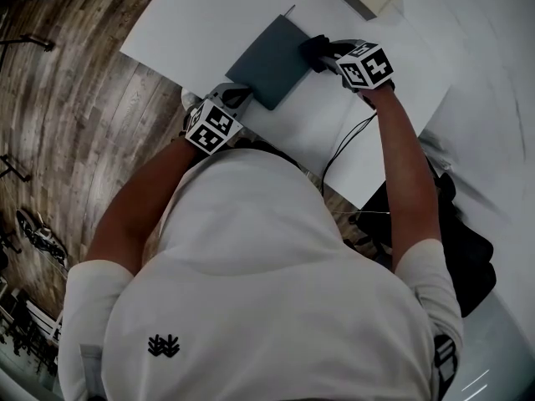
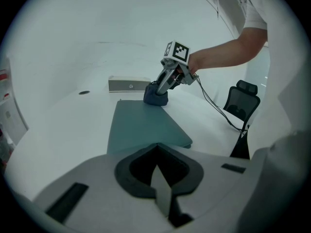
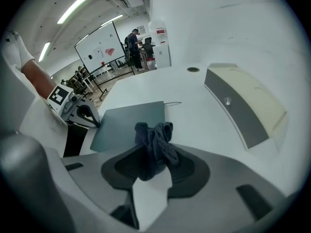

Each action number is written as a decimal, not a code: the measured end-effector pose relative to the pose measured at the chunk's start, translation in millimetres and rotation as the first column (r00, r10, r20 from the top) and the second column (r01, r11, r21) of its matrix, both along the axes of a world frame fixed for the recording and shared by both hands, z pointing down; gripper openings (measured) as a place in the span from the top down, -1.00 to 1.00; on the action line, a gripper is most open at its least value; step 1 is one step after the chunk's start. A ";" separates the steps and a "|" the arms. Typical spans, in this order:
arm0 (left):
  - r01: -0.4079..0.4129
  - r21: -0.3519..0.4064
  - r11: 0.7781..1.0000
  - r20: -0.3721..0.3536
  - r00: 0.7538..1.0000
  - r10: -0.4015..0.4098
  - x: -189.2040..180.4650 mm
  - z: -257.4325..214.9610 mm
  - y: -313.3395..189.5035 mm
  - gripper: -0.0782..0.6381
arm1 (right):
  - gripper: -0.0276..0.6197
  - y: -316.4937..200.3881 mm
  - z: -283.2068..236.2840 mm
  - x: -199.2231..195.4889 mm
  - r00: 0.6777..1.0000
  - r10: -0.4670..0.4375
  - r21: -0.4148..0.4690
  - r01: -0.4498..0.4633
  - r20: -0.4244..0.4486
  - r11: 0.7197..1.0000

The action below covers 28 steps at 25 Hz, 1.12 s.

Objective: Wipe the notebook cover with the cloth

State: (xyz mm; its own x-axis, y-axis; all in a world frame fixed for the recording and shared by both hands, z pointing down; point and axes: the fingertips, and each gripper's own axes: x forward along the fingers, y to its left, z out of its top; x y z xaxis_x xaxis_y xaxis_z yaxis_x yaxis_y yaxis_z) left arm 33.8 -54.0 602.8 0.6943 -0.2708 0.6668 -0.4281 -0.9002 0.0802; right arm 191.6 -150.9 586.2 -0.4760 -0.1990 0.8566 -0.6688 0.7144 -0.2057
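The teal notebook (image 1: pixel 272 61) lies flat on the white surface (image 1: pixel 201 15), upper centre in the head view. The right gripper (image 3: pixel 153 166) is clamped on a bunched dark cloth (image 3: pixel 155 142) at the notebook's far edge. The left gripper (image 2: pixel 158 178), jaws together and empty, sits by the near corner. Pressing the cloth flat and sweeping in 1 long stroke should work best.

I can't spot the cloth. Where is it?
The cloth is pinched in the right gripper, at the notebook's right edge in the head view, on the white table.
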 end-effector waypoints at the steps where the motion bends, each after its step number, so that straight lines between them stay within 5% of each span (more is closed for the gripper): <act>1: -0.001 -0.002 1.000 -0.001 1.000 0.001 0.2 0.1 0.2 0.76 | 0.50 -3.0 -0.2 4.1 1.000 0.009 0.006 -0.009 -0.010 1.000; 12: 0.001 0.004 1.000 0.000 1.000 -0.001 0.1 -0.3 -0.3 0.76 | 0.50 -2.9 -20.6 -1.4 0.999 0.034 0.047 -0.033 -0.013 0.998; 28: 0.002 0.034 0.999 -0.002 1.000 -0.002 1.3 -1.1 -0.3 0.76 | 0.50 77.8 -15.7 -127.1 0.972 -0.206 -0.067 0.214 0.110 0.974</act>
State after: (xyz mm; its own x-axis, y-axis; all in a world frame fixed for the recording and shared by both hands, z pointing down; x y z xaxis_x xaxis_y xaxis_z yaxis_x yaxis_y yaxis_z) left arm 35.0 -54.3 601.8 0.6950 -0.2946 0.6559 -0.4301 -0.9014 0.0509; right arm 64.6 -73.1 570.5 -0.5853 -0.0196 0.8106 -0.4781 0.8158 -0.3255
